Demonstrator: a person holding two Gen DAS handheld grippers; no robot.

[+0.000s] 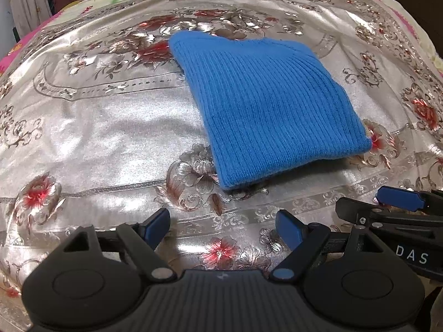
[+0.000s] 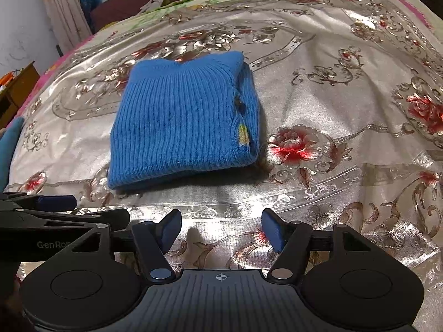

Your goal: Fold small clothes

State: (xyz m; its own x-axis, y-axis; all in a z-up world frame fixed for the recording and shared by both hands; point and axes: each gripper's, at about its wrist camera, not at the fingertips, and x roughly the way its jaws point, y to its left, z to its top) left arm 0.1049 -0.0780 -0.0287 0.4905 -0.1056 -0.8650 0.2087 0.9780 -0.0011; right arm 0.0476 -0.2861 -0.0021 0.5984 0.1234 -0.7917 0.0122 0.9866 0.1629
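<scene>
Sweater: blue ribbed knit garment (image 1: 265, 110), folded into a compact, roughly square bundle, lay flat on the bedspread ahead of both grippers, touched by neither.
Bedspread: shiny silver-white cover (image 1: 105, 127) printed with red and brown flowers and scrollwork stretched across the whole surface, lightly wrinkled, with a pink patterned edge along its far sides.
Sweater in the right view: the bundle (image 2: 180, 121) sat left of center, its folded layers stacked along the right edge, where a small yellow patch (image 2: 243, 136) showed between the layers.
Left gripper: black tool with blue pads (image 1: 223, 231) was held low over the bedspread, short of the sweater's near edge, jaws spread wide with nothing between them.
Right gripper: matching tool (image 2: 221, 229) hovered near the sweater's near edge, jaws also spread wide and holding nothing.
Grippers together: the two were side by side; the right one (image 1: 401, 207) showed at the lower right of the left view, and the left one (image 2: 49, 210) at the lower left of the right view.
Background: a curtain (image 2: 63, 8) hung at the far left beyond the bed.
</scene>
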